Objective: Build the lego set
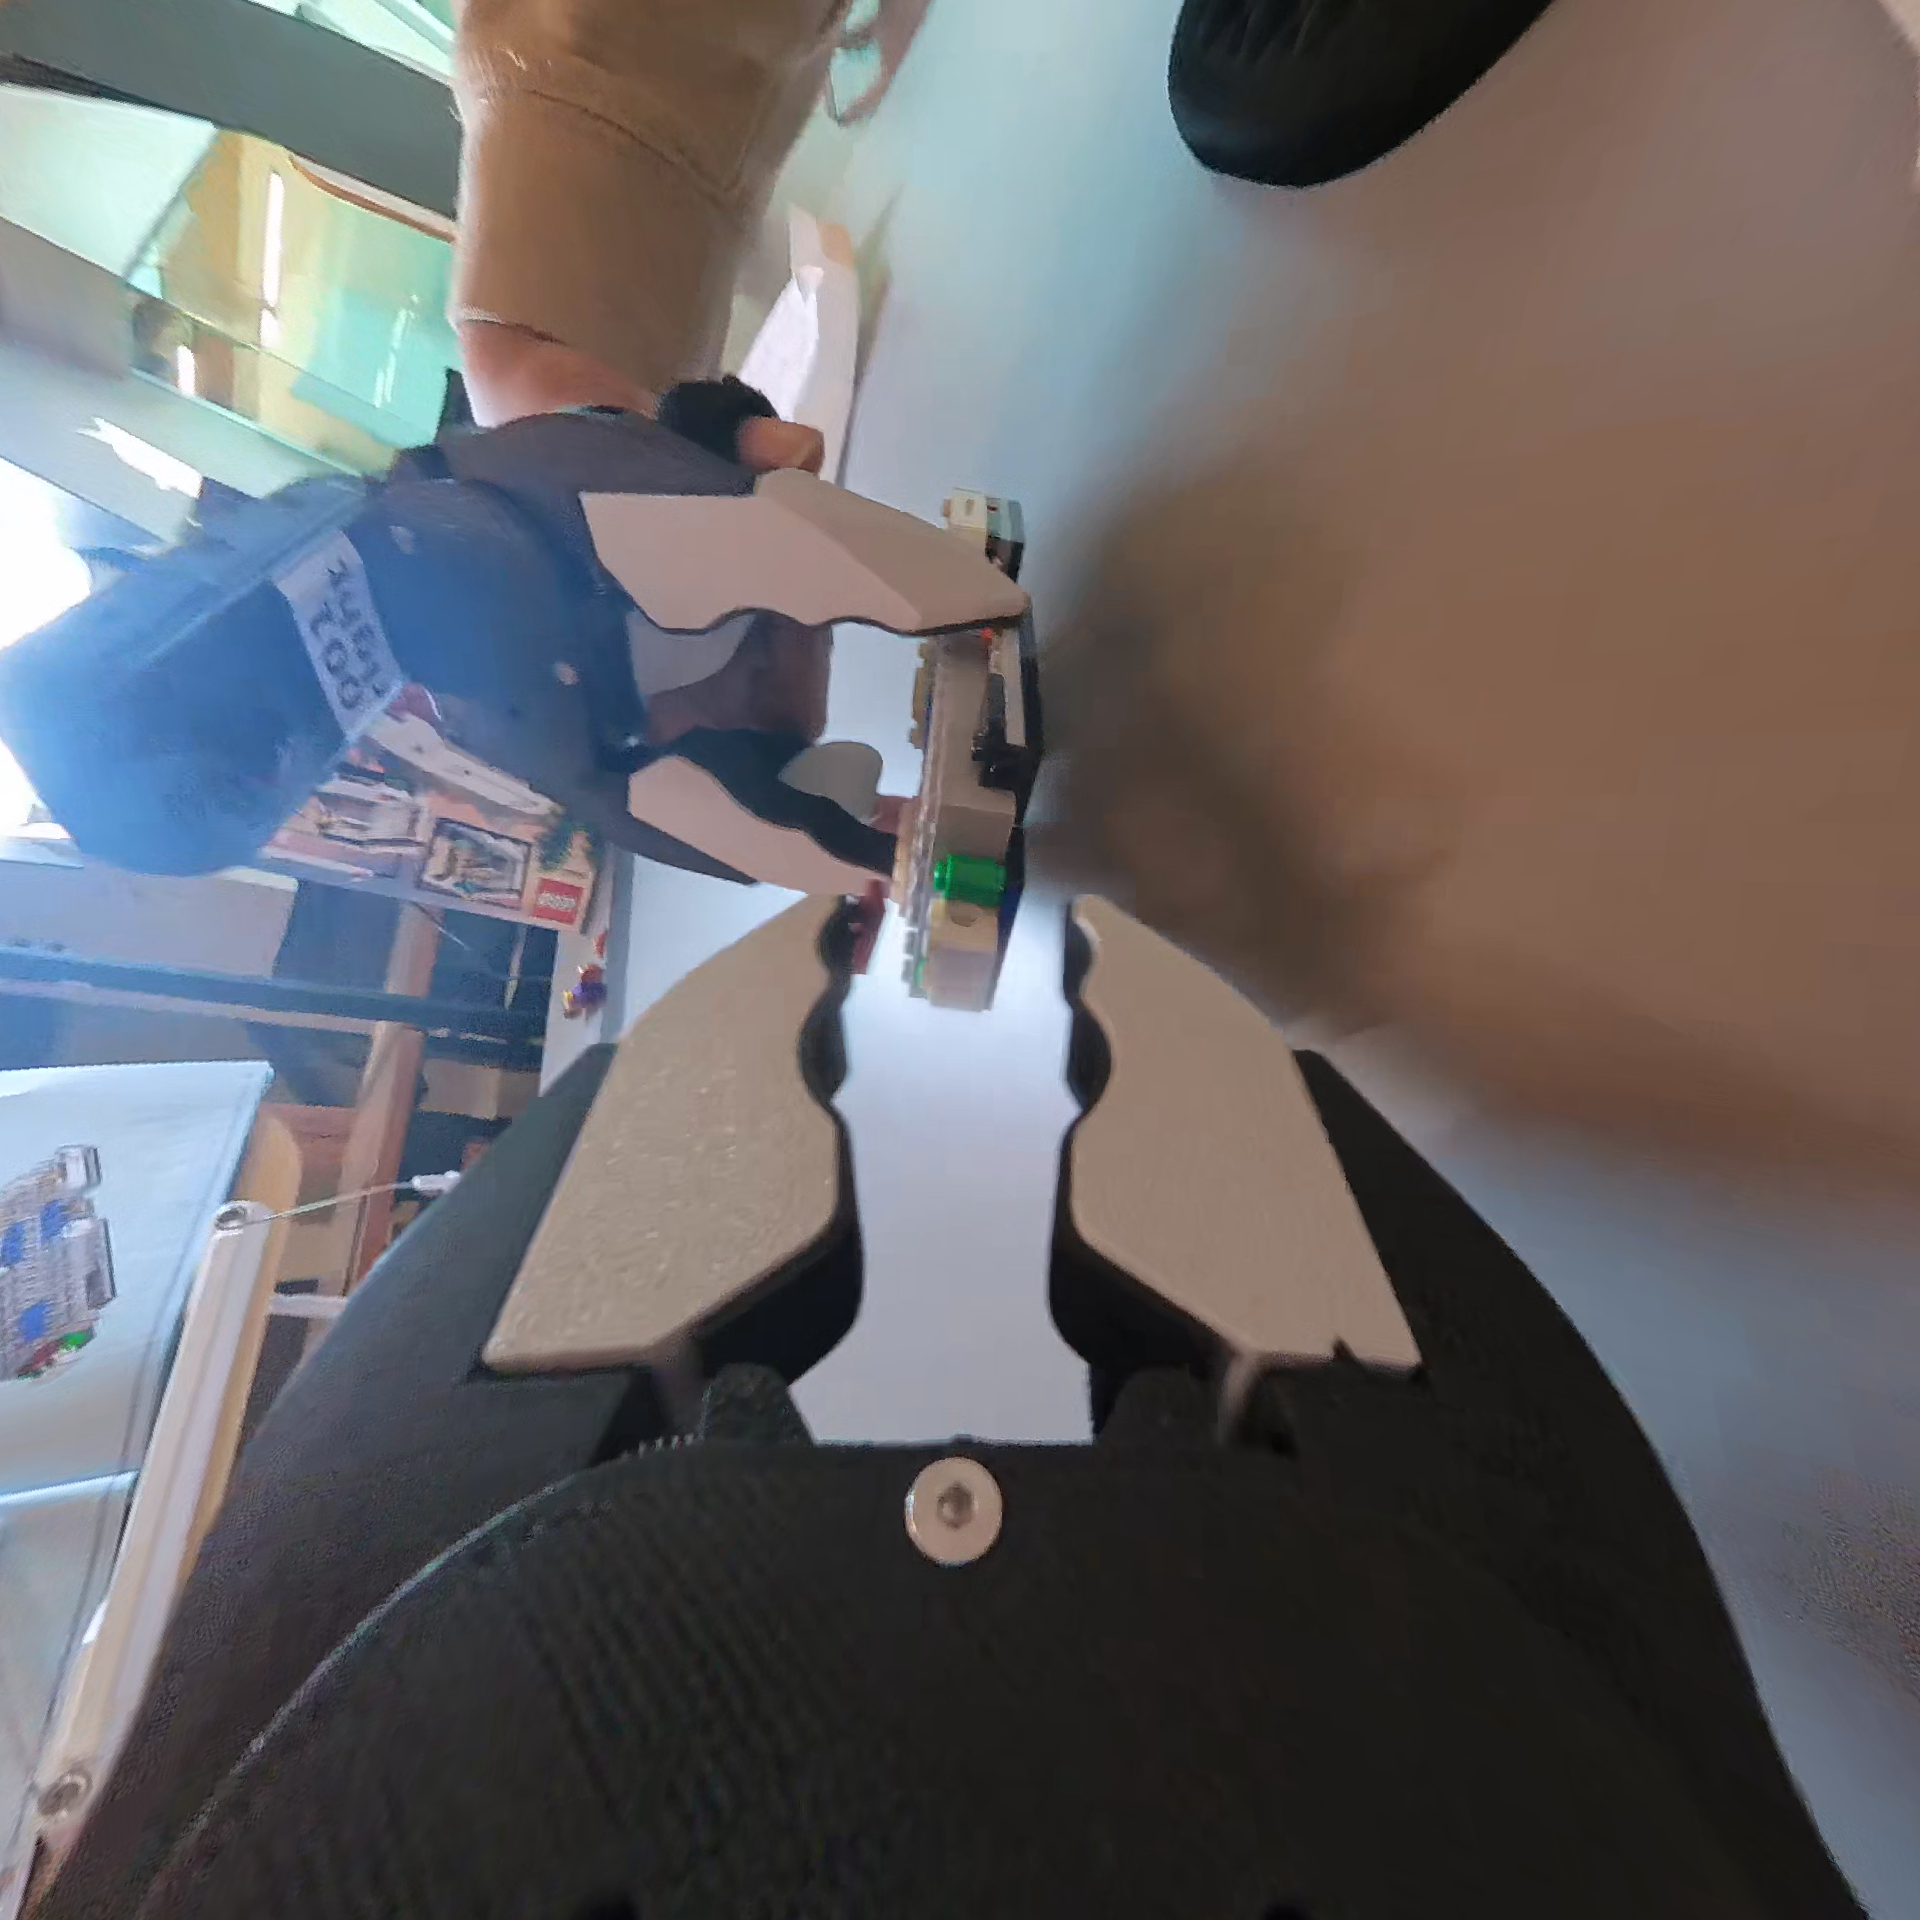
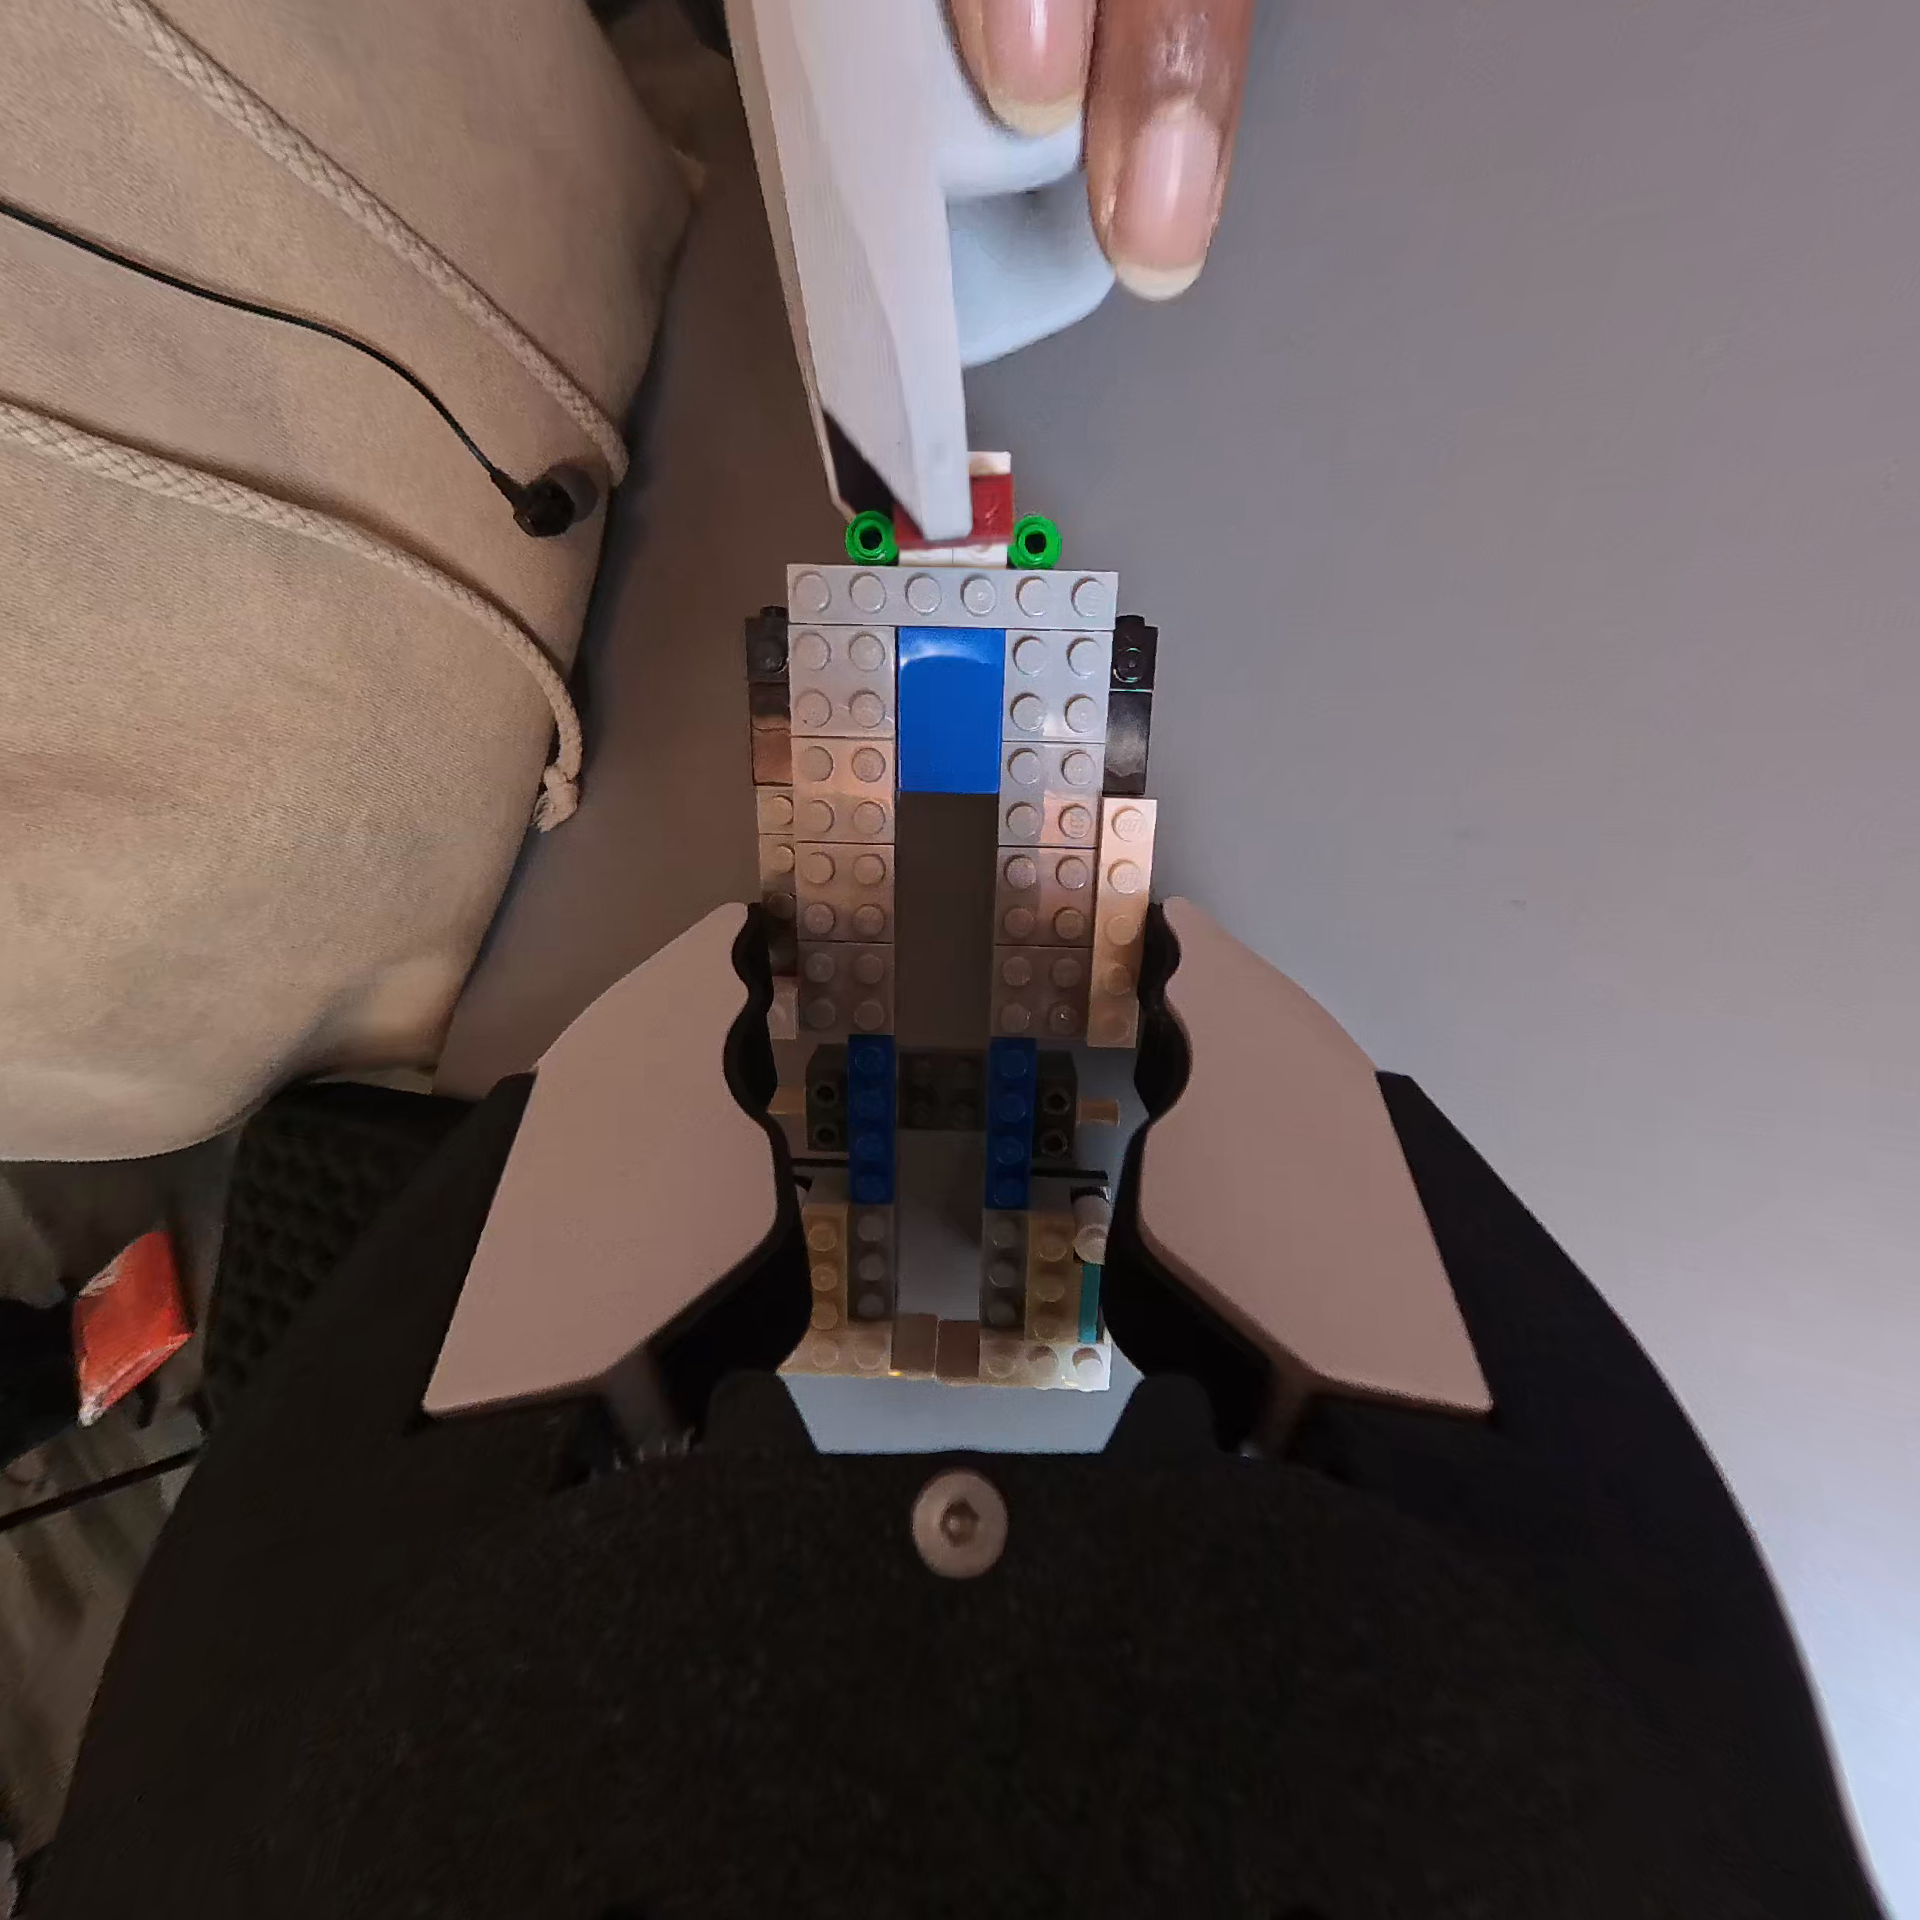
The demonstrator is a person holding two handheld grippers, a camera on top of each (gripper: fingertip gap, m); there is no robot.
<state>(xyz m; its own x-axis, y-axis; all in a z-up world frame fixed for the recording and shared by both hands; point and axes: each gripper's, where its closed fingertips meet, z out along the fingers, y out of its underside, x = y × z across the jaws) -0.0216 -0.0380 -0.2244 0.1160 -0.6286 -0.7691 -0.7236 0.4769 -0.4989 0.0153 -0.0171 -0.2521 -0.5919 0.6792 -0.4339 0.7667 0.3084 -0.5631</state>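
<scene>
Right now the right gripper [image 2: 951, 935] fingers clamp a grey-and-blue brick model [image 2: 948, 831], centre frame. Left gripper [image 1: 951, 914] fingers stand parted and bare beside a small red brick [image 2: 992, 499] on its far end.

A hobby or workroom setting is suggested, though the kind of place cannot be fixed. A pale tabletop [image 1: 1039, 260] is seen; at nine o'clock in the left wrist view a boxed toy brick set [image 1: 447, 831] is kept on wooden shelving [image 1: 395, 1039], with a printed picture sheet [image 1: 62, 1257] laid at eight o'clock.
</scene>
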